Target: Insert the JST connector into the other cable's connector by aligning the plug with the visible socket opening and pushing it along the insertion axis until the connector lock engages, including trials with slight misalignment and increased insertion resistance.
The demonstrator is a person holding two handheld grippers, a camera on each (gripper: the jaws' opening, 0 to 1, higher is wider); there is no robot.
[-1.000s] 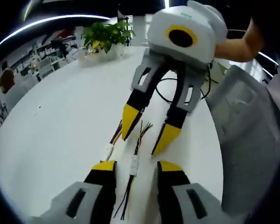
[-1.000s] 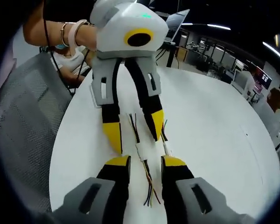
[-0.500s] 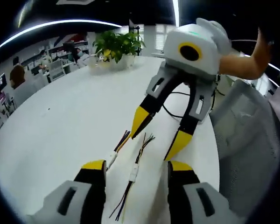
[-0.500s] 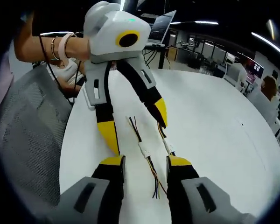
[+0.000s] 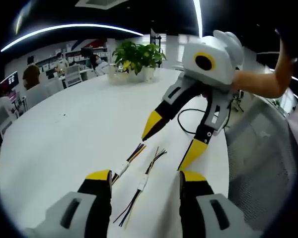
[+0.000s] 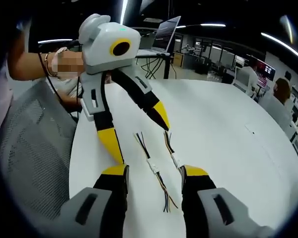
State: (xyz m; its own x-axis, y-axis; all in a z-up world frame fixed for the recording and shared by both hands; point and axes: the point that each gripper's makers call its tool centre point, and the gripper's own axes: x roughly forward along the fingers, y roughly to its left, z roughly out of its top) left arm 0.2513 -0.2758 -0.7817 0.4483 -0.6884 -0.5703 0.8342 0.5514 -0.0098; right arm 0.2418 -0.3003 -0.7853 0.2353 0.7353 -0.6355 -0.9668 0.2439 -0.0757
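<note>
Two short wire bundles with white JST connectors lie side by side on the white table [image 5: 64, 129]. In the left gripper view, one connector [image 5: 142, 184] sits between my left gripper's [image 5: 145, 177] open jaws, and the other connector [image 5: 121, 168] lies just left of it. My right gripper [image 5: 171, 143] hovers open above the far wire ends. In the right gripper view, one connector [image 6: 152, 166] lies between my right gripper's [image 6: 155, 172] open jaws, with the second connector [image 6: 175, 159] beside it. My left gripper [image 6: 138, 131] hangs open over the wires. Neither gripper holds anything.
A potted plant [image 5: 136, 53] stands at the table's far edge. A black cable [image 5: 186, 121] loops on the table behind the right gripper. A grey mesh chair [image 5: 263, 163] [image 6: 30, 144] stands at the table's side. A laptop [image 6: 166, 32] sits on a further desk.
Both grippers have risen and drawn back from each other, leaving more table between them. The two cables lie where they were, untouched.
</note>
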